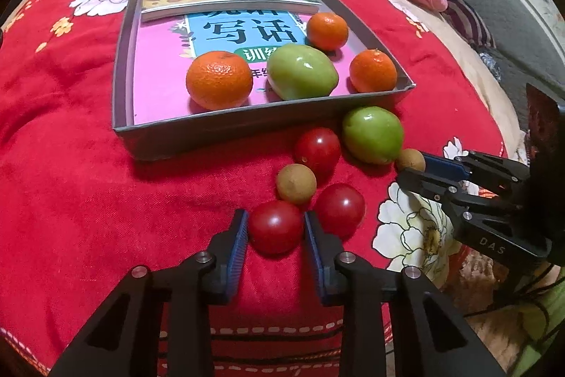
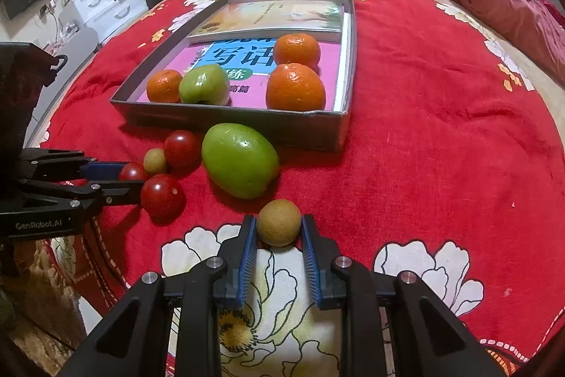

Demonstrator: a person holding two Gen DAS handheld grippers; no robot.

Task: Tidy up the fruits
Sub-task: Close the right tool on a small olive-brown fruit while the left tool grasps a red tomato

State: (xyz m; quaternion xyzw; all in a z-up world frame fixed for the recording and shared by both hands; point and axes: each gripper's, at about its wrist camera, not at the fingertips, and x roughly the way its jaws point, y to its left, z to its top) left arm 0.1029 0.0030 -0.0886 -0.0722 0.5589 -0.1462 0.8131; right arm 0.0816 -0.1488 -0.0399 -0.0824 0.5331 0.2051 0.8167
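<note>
Both jaws are closed on fruit: our left gripper (image 1: pixel 276 225) pinches a cherry tomato (image 1: pixel 275 227), our right gripper (image 2: pixel 278 228) a longan (image 2: pixel 279 227). The box (image 1: pixel 226 119) lies at twelve o'clock from each, and we judge the left nearer.

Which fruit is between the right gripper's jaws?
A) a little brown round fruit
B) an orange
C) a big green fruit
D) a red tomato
A: in the right wrist view the right gripper has its blue pads pressed on both sides of the small brown fruit.
</note>
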